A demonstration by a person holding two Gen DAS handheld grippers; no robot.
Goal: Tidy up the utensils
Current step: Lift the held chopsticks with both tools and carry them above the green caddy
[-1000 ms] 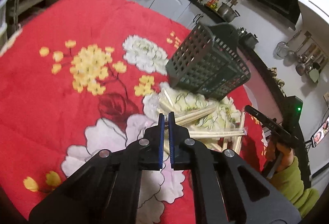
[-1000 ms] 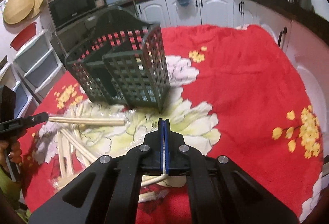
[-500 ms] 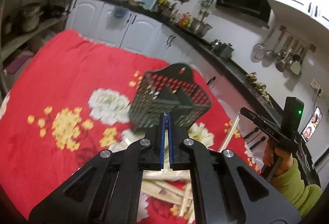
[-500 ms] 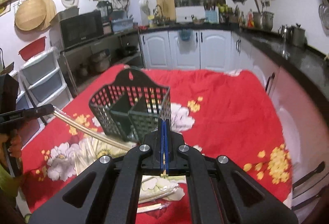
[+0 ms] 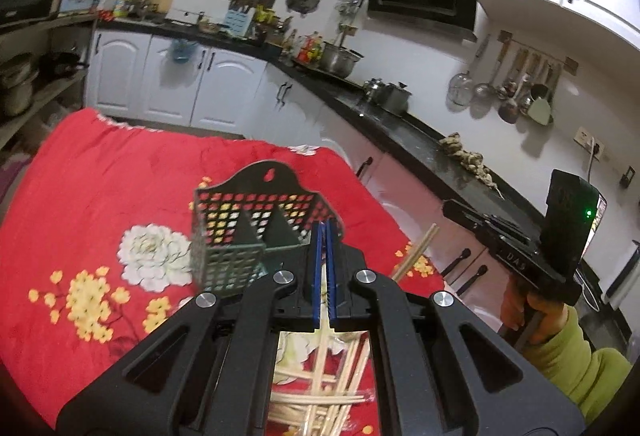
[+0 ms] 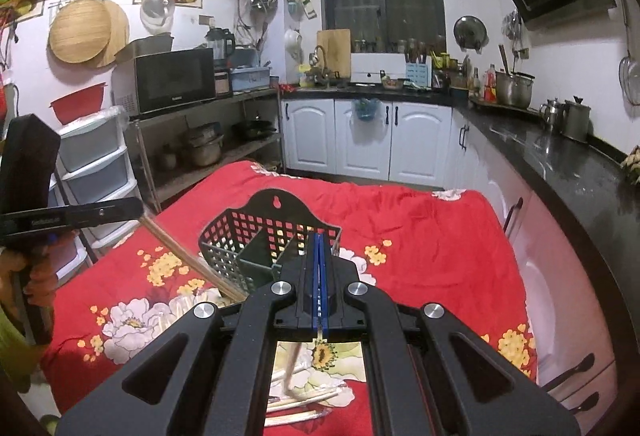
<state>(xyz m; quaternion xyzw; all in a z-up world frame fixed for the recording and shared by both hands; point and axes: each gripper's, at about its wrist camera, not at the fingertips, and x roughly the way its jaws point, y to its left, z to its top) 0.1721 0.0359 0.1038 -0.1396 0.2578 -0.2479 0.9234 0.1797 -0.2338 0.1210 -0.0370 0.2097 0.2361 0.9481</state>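
A dark green slotted utensil basket stands upright on the red flowered cloth. My left gripper is shut on a pair of wooden chopsticks, which slant down from it in the right wrist view. My right gripper is shut on chopsticks too; their end shows in the left wrist view. Both grippers are raised above the cloth, near the basket. Loose chopsticks lie on the cloth below the grippers.
The red flowered cloth covers the table. A black counter with pots runs along the right. White cabinets stand behind. A shelf with a microwave is at the left.
Both grippers have risen from the cloth and tilted up, each lifting chopsticks off the pile. The basket now sits lower in both views.
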